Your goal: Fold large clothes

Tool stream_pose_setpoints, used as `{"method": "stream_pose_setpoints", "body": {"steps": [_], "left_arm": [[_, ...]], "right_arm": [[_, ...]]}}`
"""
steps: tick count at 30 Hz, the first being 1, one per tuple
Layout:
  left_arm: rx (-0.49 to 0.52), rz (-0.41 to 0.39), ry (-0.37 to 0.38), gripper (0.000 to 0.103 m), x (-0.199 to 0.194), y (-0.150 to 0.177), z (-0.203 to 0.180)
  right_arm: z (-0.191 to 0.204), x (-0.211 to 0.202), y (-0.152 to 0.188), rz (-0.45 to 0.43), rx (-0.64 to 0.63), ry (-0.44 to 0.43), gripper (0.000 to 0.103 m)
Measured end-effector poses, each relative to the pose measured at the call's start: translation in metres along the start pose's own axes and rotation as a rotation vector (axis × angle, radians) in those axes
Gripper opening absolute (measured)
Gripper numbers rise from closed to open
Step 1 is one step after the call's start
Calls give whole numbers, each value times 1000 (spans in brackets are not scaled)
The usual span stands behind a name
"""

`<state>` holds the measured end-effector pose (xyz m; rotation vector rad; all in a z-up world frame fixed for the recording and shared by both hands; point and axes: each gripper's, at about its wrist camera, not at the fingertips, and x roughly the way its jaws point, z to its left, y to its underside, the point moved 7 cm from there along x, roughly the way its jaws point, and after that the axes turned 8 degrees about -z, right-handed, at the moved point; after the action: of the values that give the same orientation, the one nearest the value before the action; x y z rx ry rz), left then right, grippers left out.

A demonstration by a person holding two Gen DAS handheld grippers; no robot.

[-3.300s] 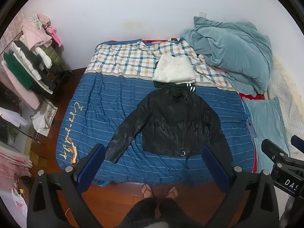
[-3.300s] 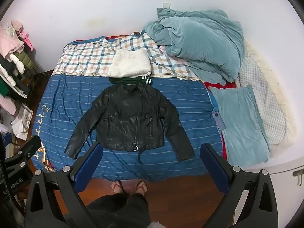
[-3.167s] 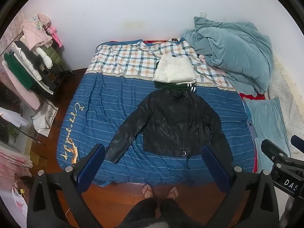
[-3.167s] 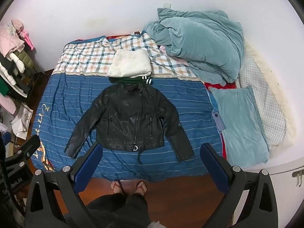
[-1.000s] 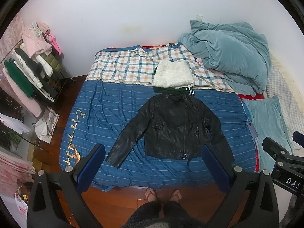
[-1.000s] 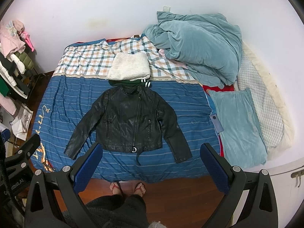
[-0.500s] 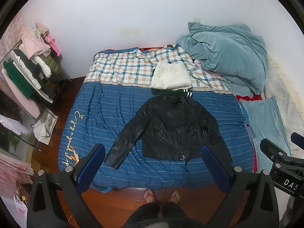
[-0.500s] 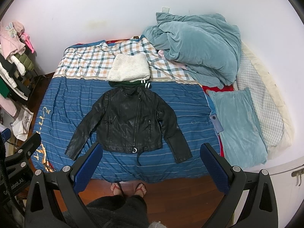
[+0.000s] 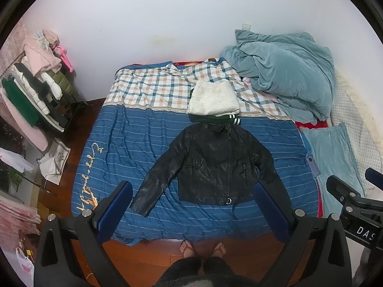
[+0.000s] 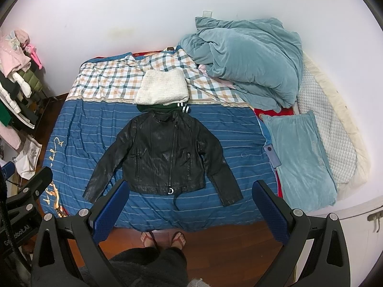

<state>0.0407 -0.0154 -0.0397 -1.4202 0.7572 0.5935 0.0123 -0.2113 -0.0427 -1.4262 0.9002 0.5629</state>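
Note:
A black leather jacket (image 9: pixel 215 165) lies flat, front up, on the blue striped bedspread (image 9: pixel 134 143), both sleeves spread out and down. It also shows in the right wrist view (image 10: pixel 165 155). My left gripper (image 9: pixel 194 205) is open and empty, held high above the bed's near edge. My right gripper (image 10: pixel 189 205) is open and empty at the same height. Each gripper's body shows at the edge of the other's view. Neither touches the jacket.
A folded white fleece (image 9: pixel 213 99) lies on a dark green garment (image 9: pixel 210 119) just beyond the jacket's collar. A teal duvet (image 9: pixel 284 74) and teal pillow (image 9: pixel 332 160) lie at the right. A clothes rack (image 9: pixel 31 88) stands left. The person's feet (image 9: pixel 203 247) stand on wood floor.
Both grippers have drifted slightly, so the bed sits a little differently in view. The jacket has not moved and the jaws have stayed open.

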Motion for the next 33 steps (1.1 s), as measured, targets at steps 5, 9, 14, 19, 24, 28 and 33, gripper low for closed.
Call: {"method": "stream_pose_setpoints", "body": {"steps": [5,9,14,19,24,28,33], "left_arm": [[3,-42,-19,103,17,-5,10],[44,-94,-75,103,52,-11,20],[81,-87,-101,103,113,-3,27],[81,10,-141,103,189,13,20],[89,99,-229,103,266,37,5],[118,163,-308,103,325,58,-9],[138,275,-347,103,406,98,-34]], "right_arm": [[3,9,-4,14,33,-12,103],[-4,40,-4,7,153,-72,103],[-47,103,19,38,362,37,80],[-118,193,78,188,622,63,55],[-190,298,155,309,831,51,70],[-253,398,232,411,945,82,71],[-292,524,318,534,1052,31,71]]}}
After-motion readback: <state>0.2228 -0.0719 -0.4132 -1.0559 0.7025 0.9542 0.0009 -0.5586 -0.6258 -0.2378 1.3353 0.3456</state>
